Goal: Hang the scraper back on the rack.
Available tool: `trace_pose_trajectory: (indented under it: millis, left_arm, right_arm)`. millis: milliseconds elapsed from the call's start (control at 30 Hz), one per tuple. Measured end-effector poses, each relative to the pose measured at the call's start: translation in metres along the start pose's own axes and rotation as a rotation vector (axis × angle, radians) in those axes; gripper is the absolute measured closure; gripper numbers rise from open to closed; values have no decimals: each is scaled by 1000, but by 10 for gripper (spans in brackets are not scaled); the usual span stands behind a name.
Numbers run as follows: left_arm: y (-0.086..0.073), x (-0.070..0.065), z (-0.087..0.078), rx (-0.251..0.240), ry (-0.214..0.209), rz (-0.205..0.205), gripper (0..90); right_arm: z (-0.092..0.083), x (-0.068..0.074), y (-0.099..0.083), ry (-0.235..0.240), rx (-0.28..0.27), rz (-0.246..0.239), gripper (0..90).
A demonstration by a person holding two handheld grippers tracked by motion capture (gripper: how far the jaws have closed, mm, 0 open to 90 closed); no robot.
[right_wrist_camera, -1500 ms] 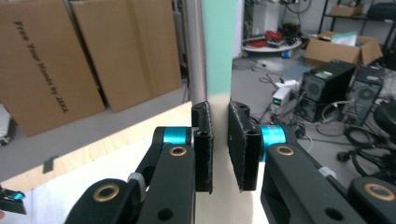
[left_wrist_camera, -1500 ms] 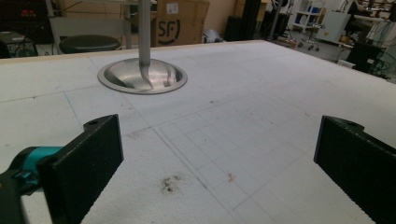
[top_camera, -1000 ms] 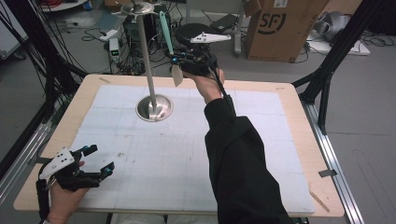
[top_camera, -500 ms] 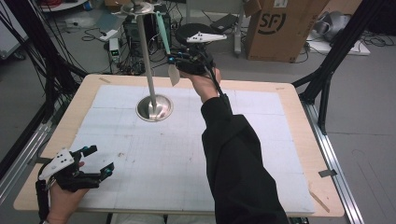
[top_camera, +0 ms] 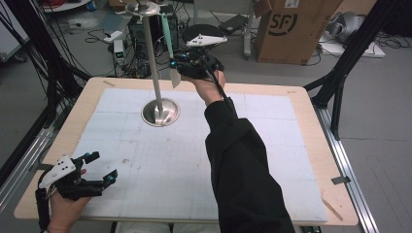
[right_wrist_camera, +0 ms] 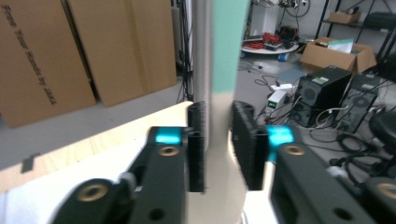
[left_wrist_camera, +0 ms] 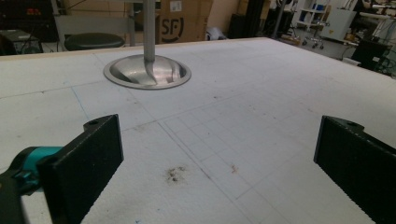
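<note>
Right gripper [top_camera: 176,68] lifted spatula [top_camera: 168,48]; top cropped, blurred.

"SF" stands on the cardboard box [top_camera: 286,29] beyond the table; lettering on another box [right_wrist_camera: 42,60] looks too blurred to read.

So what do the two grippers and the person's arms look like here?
Both grippers are black with teal accents near the jaws and a pale three-cornered plate on top: left gripper, right gripper. The jaws are flat black blocks with a rough face. Brass-coloured screws show on the right gripper's frame. A black cable trails from it along the black sleeve. The left forearm is bare.
</note>
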State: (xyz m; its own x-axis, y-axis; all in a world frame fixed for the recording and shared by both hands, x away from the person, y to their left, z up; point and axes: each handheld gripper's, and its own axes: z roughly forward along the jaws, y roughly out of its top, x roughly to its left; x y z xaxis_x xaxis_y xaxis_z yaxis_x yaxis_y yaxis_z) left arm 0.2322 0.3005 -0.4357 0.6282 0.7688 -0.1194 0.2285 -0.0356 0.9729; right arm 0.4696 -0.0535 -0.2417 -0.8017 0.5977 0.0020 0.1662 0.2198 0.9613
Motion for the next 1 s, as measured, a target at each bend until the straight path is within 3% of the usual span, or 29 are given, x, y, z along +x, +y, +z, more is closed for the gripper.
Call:
trace_pose_trajectory:
  millis: [167,267,400,467,700,800,867,1000]
  left_arm:
    - [1,1,2,0,-9,9,19]
    - [4,0,4,-38,-8,18,18]
    - [7,-1,12,-45,-25,25,19]
    - [8,-3,16,-46,-36,25,19]
    - [11,-6,32,-44,-69,41,18]
    - [11,-7,37,-35,-75,49,19]
    - [12,-7,39,-40,-75,46,18]
    - [13,-7,43,-52,-73,42,19]
  right_arm:
    - [2,6,-3,1,23,-21,494]
    - [3,6,-8,38,86,16,363]
    - [1,13,-10,74,145,9,270]
    - [-4,18,-13,90,127,-8,262]
    - [-26,21,-25,115,90,16,100]
    - [-35,19,-30,110,82,25,77]
    - [-40,17,-33,91,78,32,6]
    - [-55,15,-45,84,71,49,6]
